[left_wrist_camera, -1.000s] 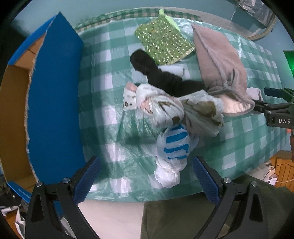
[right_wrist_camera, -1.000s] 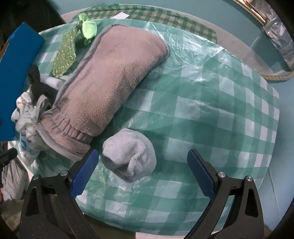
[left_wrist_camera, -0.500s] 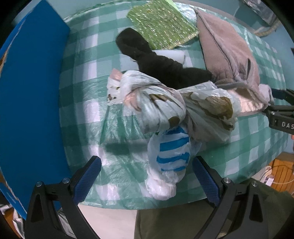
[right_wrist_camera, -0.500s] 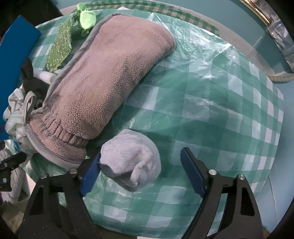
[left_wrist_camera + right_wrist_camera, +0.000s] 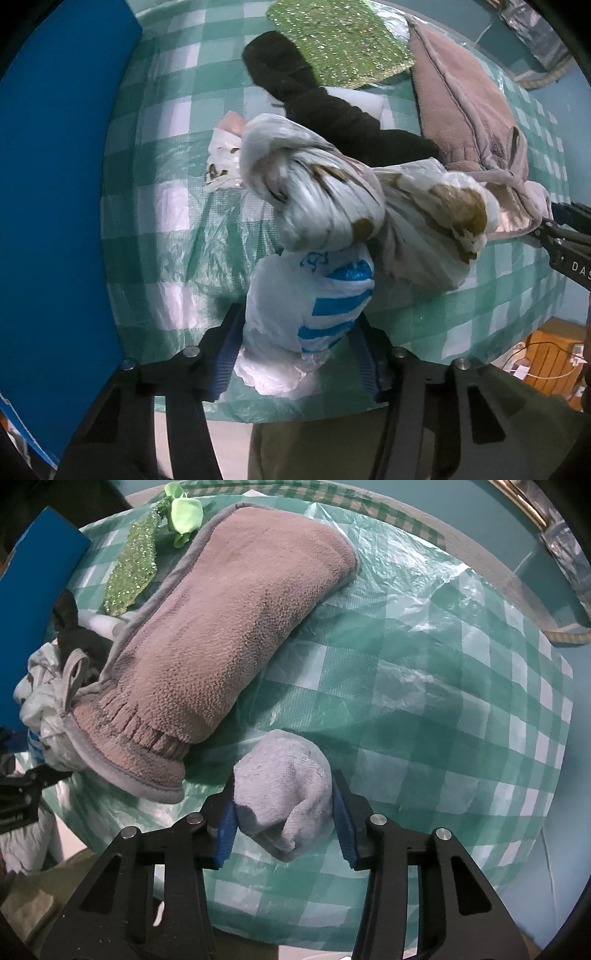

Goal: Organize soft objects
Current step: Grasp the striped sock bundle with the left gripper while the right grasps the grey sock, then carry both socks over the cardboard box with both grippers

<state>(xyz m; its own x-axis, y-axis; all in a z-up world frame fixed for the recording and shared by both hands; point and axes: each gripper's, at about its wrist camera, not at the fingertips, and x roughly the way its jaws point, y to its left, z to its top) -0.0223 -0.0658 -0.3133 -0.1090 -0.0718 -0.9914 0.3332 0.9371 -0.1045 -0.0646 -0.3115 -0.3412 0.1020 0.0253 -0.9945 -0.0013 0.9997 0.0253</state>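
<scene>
My left gripper (image 5: 297, 350) is shut on a white plastic bag with blue stripes (image 5: 314, 310) at the table's near edge. Knotted white bags with brown marks (image 5: 362, 206) lie just beyond it, with a black sock (image 5: 325, 107) behind them. My right gripper (image 5: 284, 819) is shut on a rolled pale blue sock (image 5: 284, 786) near the table's front edge. A brown fleece mitt (image 5: 221, 642) lies just to its left and also shows in the left wrist view (image 5: 465, 103).
A blue cardboard box (image 5: 55, 184) stands at the left of the green checked tablecloth (image 5: 443, 686). A glittery green pad (image 5: 340, 37) and a light green cloth piece (image 5: 184, 513) lie at the back. My right gripper's tip (image 5: 561, 236) shows at the left view's right edge.
Both grippers moved forward and closed. The left one closed on the blue-striped bag, the right one closed on the pale blue sock.
</scene>
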